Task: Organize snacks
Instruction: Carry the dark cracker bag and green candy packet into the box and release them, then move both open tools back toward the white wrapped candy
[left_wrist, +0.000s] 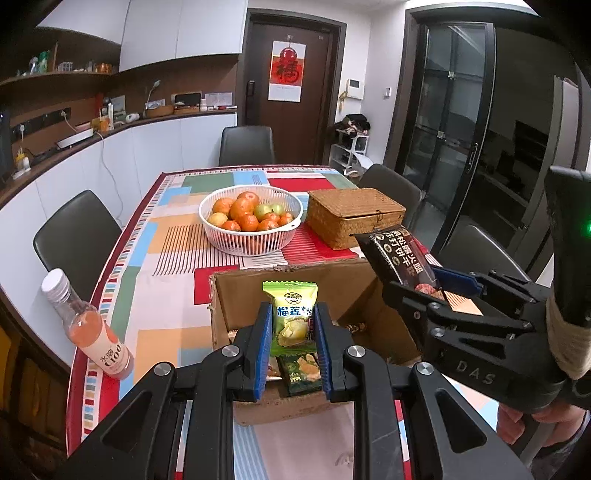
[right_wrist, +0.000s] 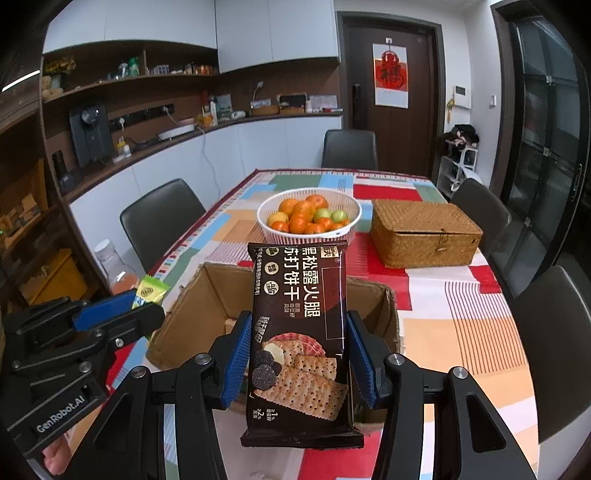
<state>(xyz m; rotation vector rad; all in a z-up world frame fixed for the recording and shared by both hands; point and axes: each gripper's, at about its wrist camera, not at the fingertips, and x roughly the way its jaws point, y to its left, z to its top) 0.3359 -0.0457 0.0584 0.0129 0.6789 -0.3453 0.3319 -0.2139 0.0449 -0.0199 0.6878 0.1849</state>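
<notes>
Left gripper (left_wrist: 291, 328) — jaws clamped on a small green snack packet (left_wrist: 293, 315), held upright above the open cardboard box (left_wrist: 236, 295). Right gripper (right_wrist: 297, 363) — jaws clamped on the sides of a dark cracker pack (right_wrist: 299, 332), held upright above the same box. Inside the box, a dark green packet (left_wrist: 301, 371). Beyond the box on the patterned tablecloth (left_wrist: 159, 328): white fruit basket (left_wrist: 251, 240), lidded wicker box (left_wrist: 354, 216). Near the table's left edge: pink drink bottle (left_wrist: 88, 326).

You're holding a small green snack packet (left_wrist: 293, 314) upright over the open cardboard box (left_wrist: 236, 295); a dark cracker pack (right_wrist: 299, 332) is standing upright too, another green packet (left_wrist: 301, 373) lying inside the box.
</notes>
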